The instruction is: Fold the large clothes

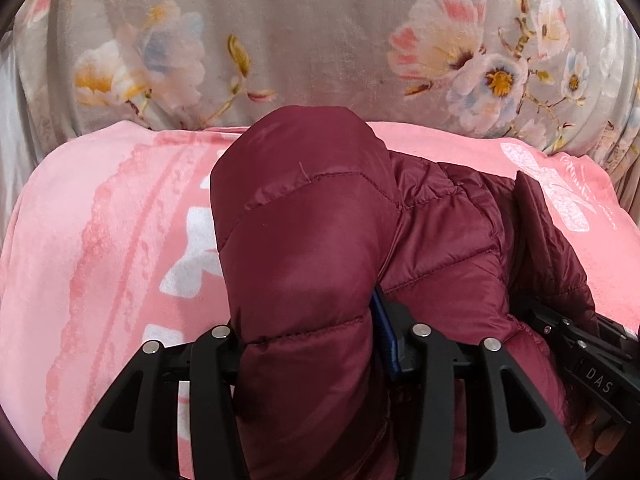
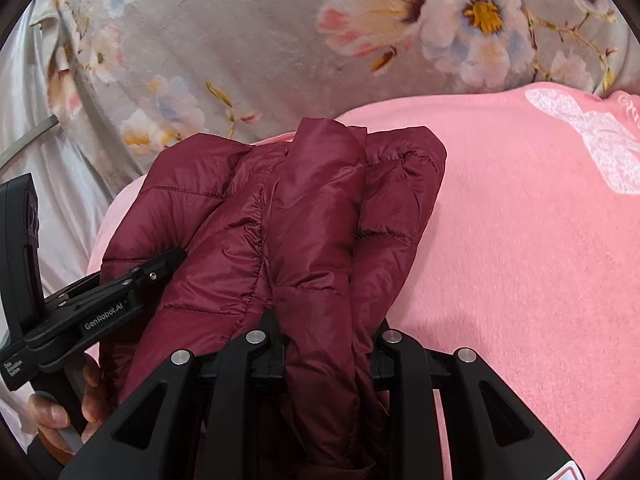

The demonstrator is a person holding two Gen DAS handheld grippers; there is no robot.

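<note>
Maroon quilted jacket point(image 1: 312, 240) bulges between both claws, left gripper point(image 1: 316, 344) and right gripper point(image 2: 324, 344) seemingly pinching it.

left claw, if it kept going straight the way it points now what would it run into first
The left claw is already clamped on the maroon puffer jacket, which bulges directly ahead. Pushed straight on, the jacket would likely press into the pink blanket beneath and beyond it; depth is hard to judge here.
</note>
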